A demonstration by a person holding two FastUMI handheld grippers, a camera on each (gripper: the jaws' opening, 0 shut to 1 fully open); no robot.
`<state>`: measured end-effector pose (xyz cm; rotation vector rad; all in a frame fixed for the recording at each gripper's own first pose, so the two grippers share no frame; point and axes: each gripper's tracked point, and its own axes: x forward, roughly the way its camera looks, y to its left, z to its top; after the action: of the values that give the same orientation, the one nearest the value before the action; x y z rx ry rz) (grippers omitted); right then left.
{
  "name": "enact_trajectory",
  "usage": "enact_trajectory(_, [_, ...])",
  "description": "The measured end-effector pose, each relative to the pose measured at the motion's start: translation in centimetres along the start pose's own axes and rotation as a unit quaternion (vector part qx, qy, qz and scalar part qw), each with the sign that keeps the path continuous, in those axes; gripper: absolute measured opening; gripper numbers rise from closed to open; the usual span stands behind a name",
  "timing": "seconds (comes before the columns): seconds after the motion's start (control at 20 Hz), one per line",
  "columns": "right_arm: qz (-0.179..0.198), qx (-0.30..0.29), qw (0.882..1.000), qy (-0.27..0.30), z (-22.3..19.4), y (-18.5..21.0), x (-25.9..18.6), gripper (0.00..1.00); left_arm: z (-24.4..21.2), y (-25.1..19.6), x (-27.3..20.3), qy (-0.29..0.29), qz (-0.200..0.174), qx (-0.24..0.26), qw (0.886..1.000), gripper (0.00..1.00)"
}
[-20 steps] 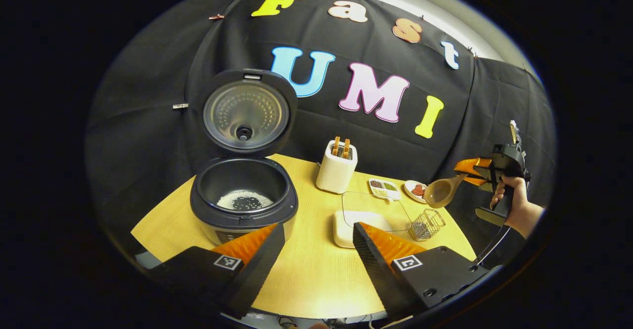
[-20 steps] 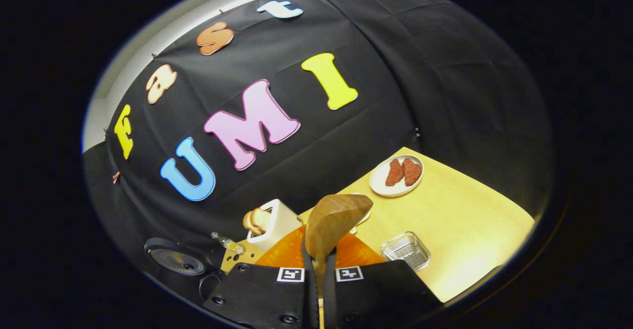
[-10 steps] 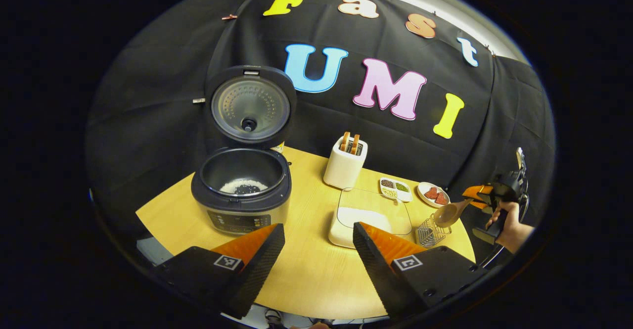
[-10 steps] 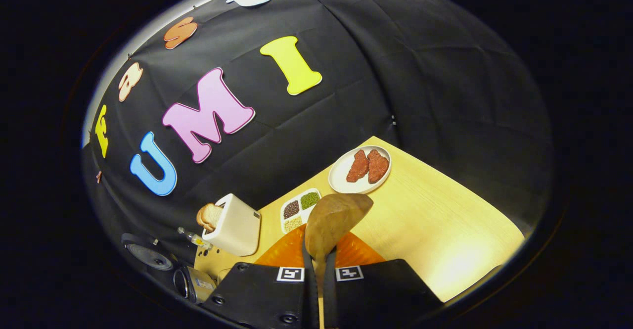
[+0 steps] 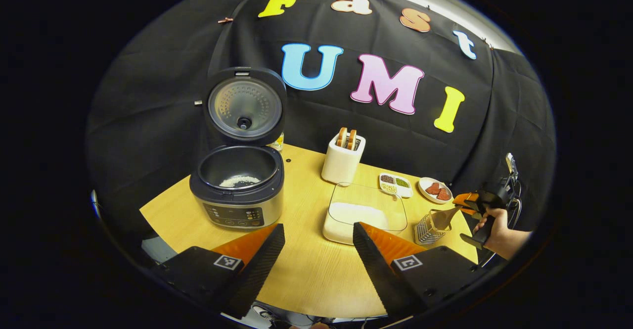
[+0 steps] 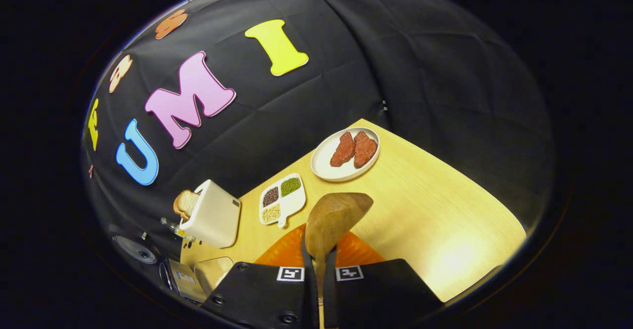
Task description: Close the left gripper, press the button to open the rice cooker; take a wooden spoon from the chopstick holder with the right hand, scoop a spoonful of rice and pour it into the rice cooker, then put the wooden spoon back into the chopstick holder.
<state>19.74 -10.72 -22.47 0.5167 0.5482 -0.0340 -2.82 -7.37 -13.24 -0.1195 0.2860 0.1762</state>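
In the left gripper view, one rice cooker (image 5: pixel 238 190) is standing at left of centre on the wooden table (image 5: pixel 306 274), its lid (image 5: pixel 244 106) standing upright and open, with a thin layer of rice (image 5: pixel 239 181) lying in the inner pot. One toaster (image 5: pixel 343 160) holding two bread slices is sitting at centre. One clear-lidded rice container (image 5: pixel 365 213) is sitting just right of centre, with one wire chopstick holder (image 5: pixel 428 226) just beside it on the right. One divided dish (image 5: pixel 395 184) with three fillings and one plate (image 5: pixel 434 191) carrying two meat pieces are lying at mid right.

The left gripper (image 5: pixel 317 250) is hovering at the bottom of the frame, its two fingers standing wide apart and holding nothing.

At the right edge, a hand (image 5: pixel 499 230) is holding the right gripper (image 5: pixel 467 205), and one wooden spoon (image 5: pixel 442 216) is pointing its bowl over the chopstick holder.

In the right gripper view, the right gripper (image 6: pixel 319 269) is sitting at bottom centre, its fingers clamped together on the spoon (image 6: pixel 332 222) handle, the bowl showing above the table (image 6: pixel 445 220). The plate (image 6: pixel 344 154), divided dish (image 6: pixel 280 198) and toaster (image 6: pixel 211 215) are lying in the middle and lower left.
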Motion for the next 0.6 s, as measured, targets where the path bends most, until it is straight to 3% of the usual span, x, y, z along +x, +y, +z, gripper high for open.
enact_trajectory(0.25, [-0.003,-0.020,1.000,0.009,-1.2,0.1,0.9,0.10,1.1,2.0,-0.3,-0.007,0.022,0.000,1.000,0.96])
enact_trajectory(0.4, [0.010,-0.038,0.999,0.013,-1.8,0.9,0.3,0.17,2.5,3.4,-0.4,-0.017,0.036,-0.003,0.999,0.95])
enact_trajectory(0.45, [0.010,-0.049,0.999,0.005,-1.5,0.9,-0.1,0.11,3.2,3.8,-0.4,-0.021,0.037,-0.002,0.999,0.95])
enact_trajectory(0.5, [0.009,-0.056,0.998,-0.002,-1.3,0.9,-0.7,0.24,3.9,4.2,-0.4,-0.025,0.039,0.000,0.999,0.95])
enact_trajectory(0.55, [0.010,-0.061,0.998,-0.007,-1.2,1.1,-1.2,0.29,4.8,4.6,-0.5,-0.030,0.038,0.004,0.999,0.95])
enact_trajectory(0.6, [0.009,-0.067,0.998,-0.009,-1.0,1.2,-1.8,0.53,6.0,5.1,-0.5,-0.037,0.039,0.007,0.999,0.96])
